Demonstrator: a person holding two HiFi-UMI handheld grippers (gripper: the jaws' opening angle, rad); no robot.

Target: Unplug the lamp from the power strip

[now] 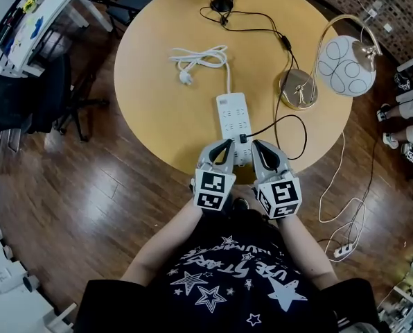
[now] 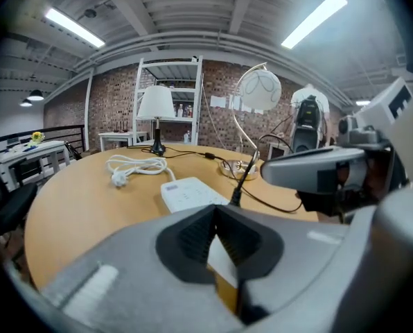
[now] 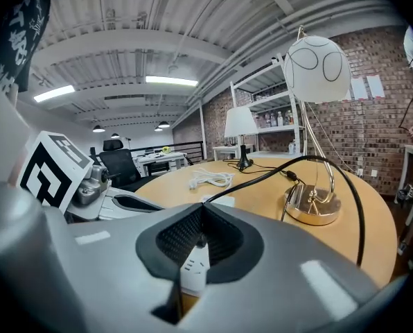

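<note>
a round wooden table (image 1: 158, 82) fills the middle of the head view, on a dark plank floor (image 1: 89, 207). near the table's right edge stands the lamp (image 1: 345, 64), a white globe shade on a curved brass stem with a round brass base (image 1: 299, 89). a second lamp with a white shade (image 2: 155, 106) stands at the far edge.

the left gripper (image 1: 226, 144) and the right gripper (image 1: 256, 146) hang side by side over the near edge of the table, tips pointing away from the person. each has its fingers pressed together at the tips with nothing caught between them.

the white power strip (image 1: 233, 116) lies flat on the near half of the table, its near end reaching between and under the two grippers. its own white cable (image 1: 199, 60) is coiled loosely just beyond it.

the lamp's thin black cord (image 1: 290, 120) loops from the base over the table's edge and back to a small black plug (image 1: 242, 139), which sits in the strip's right side, just in front of the gripper tips and between them. neither gripper touches it.
</note>
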